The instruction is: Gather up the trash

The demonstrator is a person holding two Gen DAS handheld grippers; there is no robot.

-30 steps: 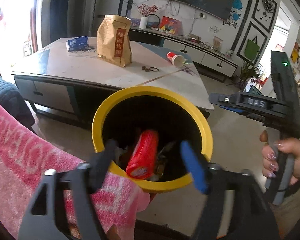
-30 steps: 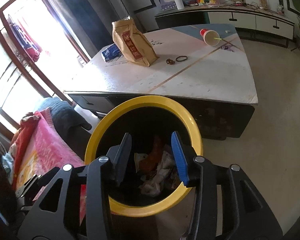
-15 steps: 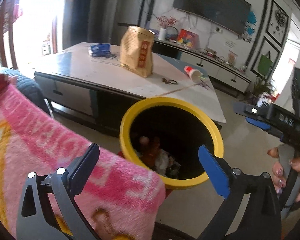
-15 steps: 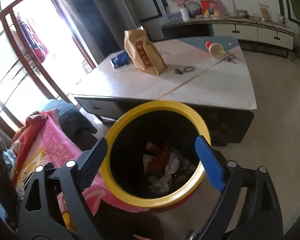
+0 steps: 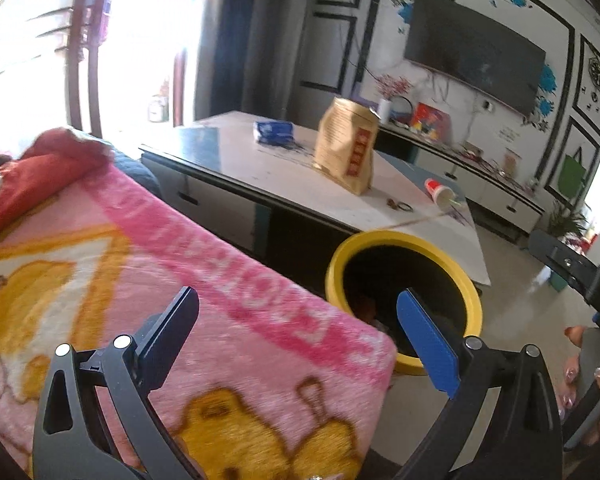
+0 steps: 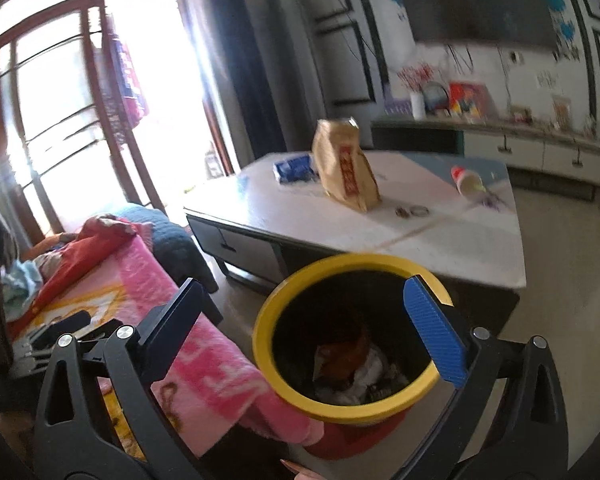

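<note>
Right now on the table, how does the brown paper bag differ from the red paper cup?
The brown paper bag stands upright; the red paper cup lies on its side, its open mouth toward the camera. The bag is much the bigger and taller of the two. The bag is tan with a red label down its front, while the cup is red outside and pale inside. Both rest on the white table, outside the yellow-rimmed bin.
</note>
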